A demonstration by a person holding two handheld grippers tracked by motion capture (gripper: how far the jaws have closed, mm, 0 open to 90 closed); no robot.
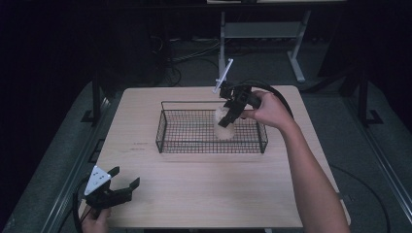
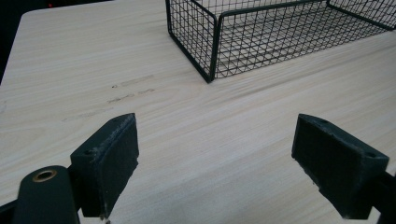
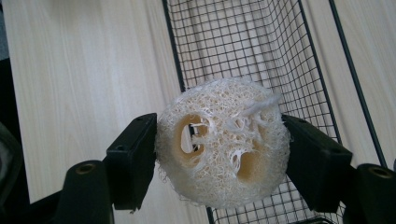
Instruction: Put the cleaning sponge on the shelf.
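Currently right tongs (image 3: 219, 154) pinch pale fibrous loofah sponge (image 3: 222, 149) above black wire basket (image 1: 167, 133), poised for drop; left tongs (image 2: 217, 161) spread, idle near.

My right tool (image 3: 219, 154) has matt black pads squeezing a rough, stringy sponge (image 3: 222, 154). The basket (image 1: 165, 138) is thin black wire. The surface (image 1: 204, 194) is smooth pale wood.
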